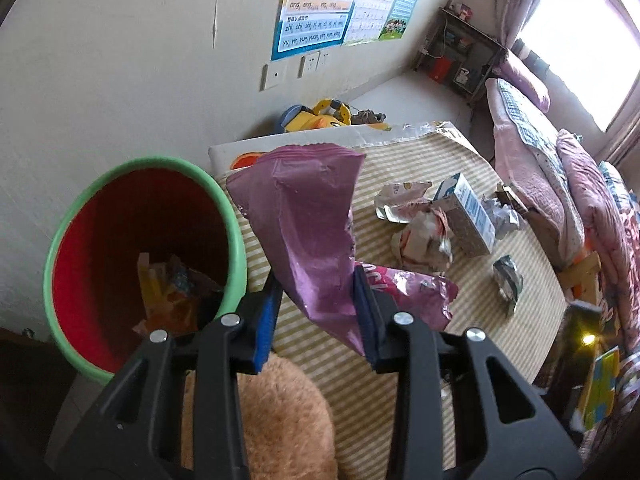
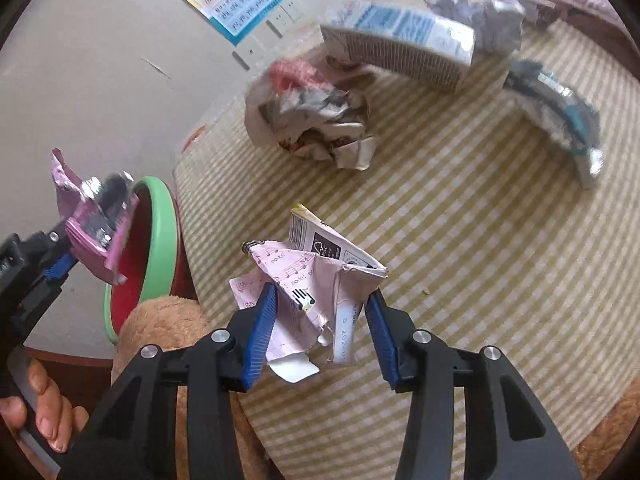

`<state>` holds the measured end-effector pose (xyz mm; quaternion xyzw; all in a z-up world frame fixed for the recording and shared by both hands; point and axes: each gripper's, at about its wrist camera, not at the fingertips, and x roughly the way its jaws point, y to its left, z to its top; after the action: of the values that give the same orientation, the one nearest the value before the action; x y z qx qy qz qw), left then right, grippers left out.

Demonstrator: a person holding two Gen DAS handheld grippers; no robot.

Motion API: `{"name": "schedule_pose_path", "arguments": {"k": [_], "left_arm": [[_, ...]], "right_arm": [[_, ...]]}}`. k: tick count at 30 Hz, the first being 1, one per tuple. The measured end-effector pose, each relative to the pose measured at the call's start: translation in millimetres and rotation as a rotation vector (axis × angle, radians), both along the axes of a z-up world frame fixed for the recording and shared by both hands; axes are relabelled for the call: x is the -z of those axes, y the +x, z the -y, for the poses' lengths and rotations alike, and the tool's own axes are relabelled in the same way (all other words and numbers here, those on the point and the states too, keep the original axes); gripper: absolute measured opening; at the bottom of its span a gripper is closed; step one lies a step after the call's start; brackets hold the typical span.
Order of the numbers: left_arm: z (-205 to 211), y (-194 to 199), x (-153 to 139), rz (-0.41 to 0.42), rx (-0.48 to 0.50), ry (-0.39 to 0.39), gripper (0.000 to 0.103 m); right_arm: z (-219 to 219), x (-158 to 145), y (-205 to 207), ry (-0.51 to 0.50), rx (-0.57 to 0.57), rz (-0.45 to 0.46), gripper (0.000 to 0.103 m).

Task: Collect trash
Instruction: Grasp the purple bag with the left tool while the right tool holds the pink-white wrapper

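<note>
My left gripper (image 1: 316, 304) is shut on a purple snack bag (image 1: 304, 220) and holds it up beside the red bin with a green rim (image 1: 80, 216), which has wrappers inside. In the right wrist view the same bag (image 2: 92, 220) hangs over the bin's rim (image 2: 162, 232). My right gripper (image 2: 320, 320) is shut on a crumpled pink and white wrapper (image 2: 316, 280) just above the striped tablecloth (image 2: 460, 240). More trash lies farther on: a crumpled paper ball (image 2: 312, 120), a milk carton (image 2: 400, 44) and a blue-silver wrapper (image 2: 560, 112).
A brown plush cushion (image 1: 280, 412) lies below the grippers at the table's near edge. A bed with pink bedding (image 1: 560, 184) stands to the right. A yellow toy (image 1: 320, 116) sits behind the table by the wall.
</note>
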<state>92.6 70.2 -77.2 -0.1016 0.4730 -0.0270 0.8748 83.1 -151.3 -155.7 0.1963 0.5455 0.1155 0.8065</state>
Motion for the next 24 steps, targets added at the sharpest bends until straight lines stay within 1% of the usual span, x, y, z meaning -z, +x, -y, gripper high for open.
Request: {"name": "schedule_pose_path", "arguments": {"k": [7, 12, 19, 24], "left_arm": [[0, -9, -2, 0.004, 0.018, 0.01, 0.034], [-1, -15, -9, 0.027, 0.032, 0.029, 0.034], [-12, -21, -22, 0.071, 0.019, 0.068, 0.034], [-21, -25, -28, 0.082, 0.019, 0.077, 0.034]], "right_arm": [[12, -51, -26, -0.023, 0.074, 0.133, 0.044], [19, -81, -38, -0.037, 0.093, 0.2, 0.044], [4, -108, -46, -0.054, 0.067, 0.256, 0.044], [-7, -116, -45, -0.066, 0.047, 0.275, 0.044]]}}
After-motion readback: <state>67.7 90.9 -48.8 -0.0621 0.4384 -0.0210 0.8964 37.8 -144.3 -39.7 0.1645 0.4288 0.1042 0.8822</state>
